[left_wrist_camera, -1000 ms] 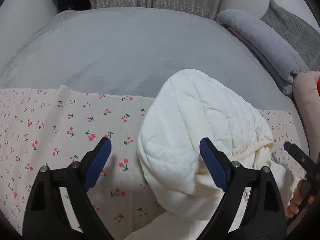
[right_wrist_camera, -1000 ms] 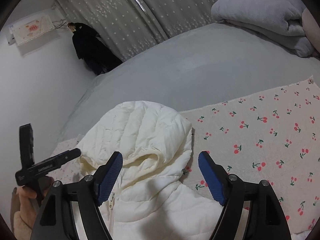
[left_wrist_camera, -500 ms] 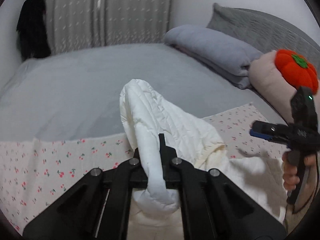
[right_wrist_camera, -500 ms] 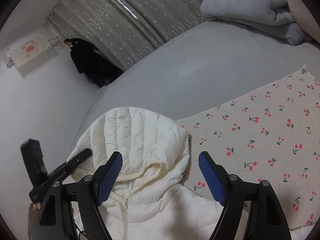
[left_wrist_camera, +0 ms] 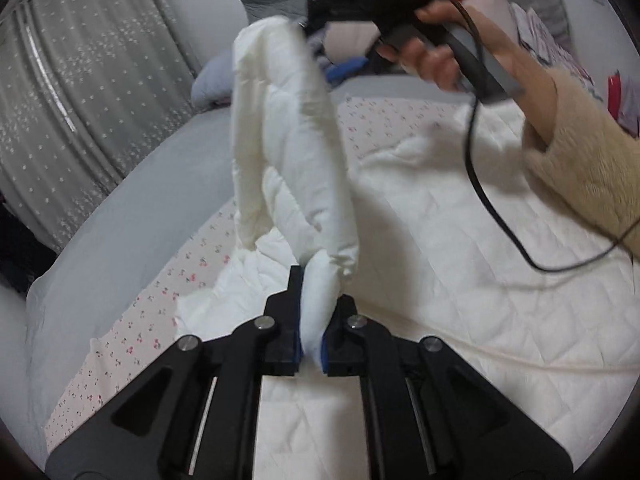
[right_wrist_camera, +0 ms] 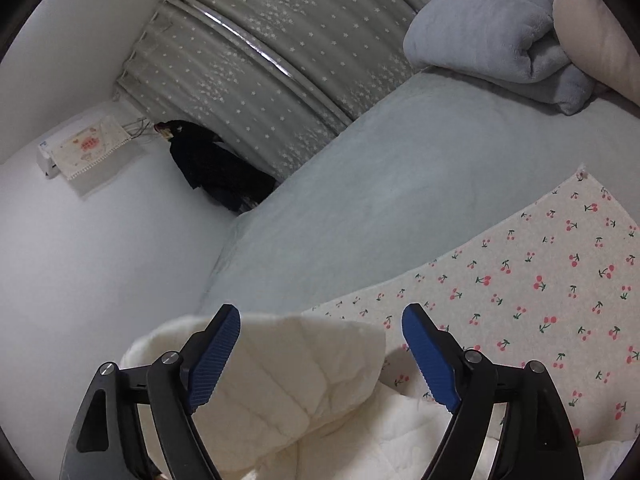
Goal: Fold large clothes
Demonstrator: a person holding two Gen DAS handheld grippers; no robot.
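Left wrist view: the left gripper (left_wrist_camera: pixel 311 322) has its jaws clamped on a fold of the hood (left_wrist_camera: pixel 288 128) of one white quilted jacket (left_wrist_camera: pixel 460 264), after closing hard within the last second. The hood stands lifted ahead of the jaws, while the jacket's body lies spread to their right on the cherry-print cloth (left_wrist_camera: pixel 136 340) over the grey bed (left_wrist_camera: pixel 132 200). Beyond the hood, one hand (left_wrist_camera: pixel 432 52) in a fuzzy cream sleeve (left_wrist_camera: pixel 588 160) holds the right gripper's handle, a black cable (left_wrist_camera: pixel 476 184) trailing from it.

Right wrist view: the right gripper (right_wrist_camera: pixel 320 356) has its jaws wide apart, gripping nothing, having just opened a little further. One padded fold of the jacket (right_wrist_camera: pixel 292 384) lies beneath and between them. A folded grey blanket (right_wrist_camera: pixel 492 36) lies far ahead to the right.
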